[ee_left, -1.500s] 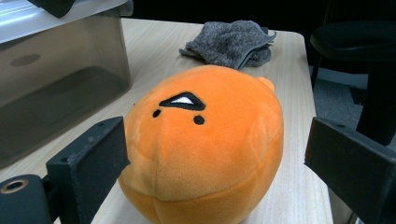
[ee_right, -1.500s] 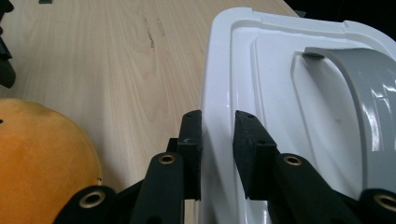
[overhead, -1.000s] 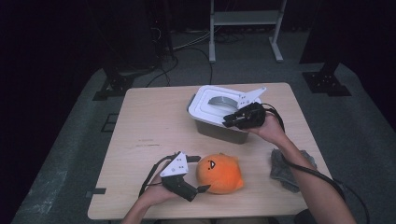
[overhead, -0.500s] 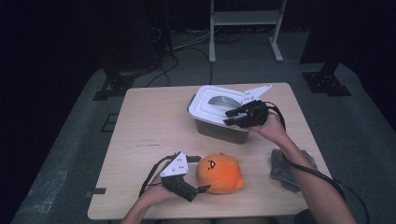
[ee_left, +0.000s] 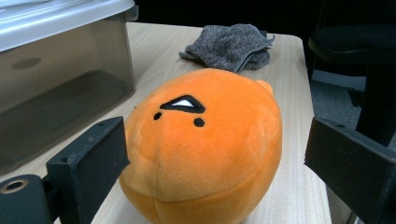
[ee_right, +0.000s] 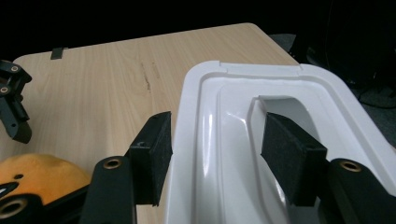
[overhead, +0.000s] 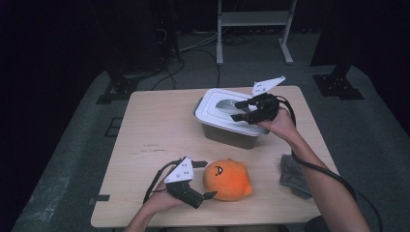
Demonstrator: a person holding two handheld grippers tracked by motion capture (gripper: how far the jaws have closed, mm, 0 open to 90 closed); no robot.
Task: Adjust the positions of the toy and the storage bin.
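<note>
With the right gripper (overhead: 240, 110) just spread off the white lid (ee_right: 261, 154), close the open, empty left gripper (overhead: 205, 180) — plush (ee_left: 201, 149) at its three o'clock — gently around the toy's middle.

Bare table (overhead: 154, 130) left of bin (overhead: 227, 128); plush (overhead: 227, 180) blocks near edge.

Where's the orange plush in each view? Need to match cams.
High view: orange plush near the table's front edge, just right of the left gripper.
Left gripper view: center, between that gripper's open fingers.
Right gripper view: bottom-left corner.
Shared landmark: white lid of the storage box.
</note>
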